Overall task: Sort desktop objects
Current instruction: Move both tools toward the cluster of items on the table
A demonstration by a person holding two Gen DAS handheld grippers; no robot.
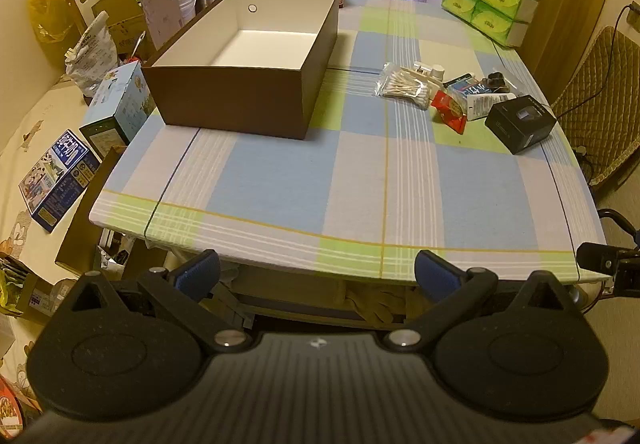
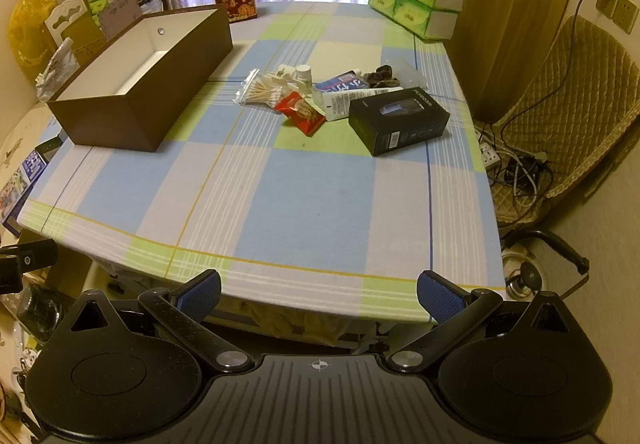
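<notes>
The surface (image 2: 304, 196), spread with a checked cloth, took up most of the room, and nothing on it had been sorted yet. Toward its left side sat a brown box (image 2: 148, 84), open-topped and empty. Right of that, well apart from it, lay the heap to be sorted: a black carton (image 2: 400, 120) nearest the edge, a white tube (image 2: 352, 100) touching it, a bag of cotton swabs (image 2: 262, 88), a red packet (image 2: 304, 112) and some smaller bits behind that I could not make out. Both the left tongs (image 1: 318, 272) and the right tongs (image 2: 318, 294) hung just off the near edge, spread wide and holding nothing. I judged the work barely begun; the next move would call for reaching the right tongs across to the heap, likely the black carton first.
</notes>
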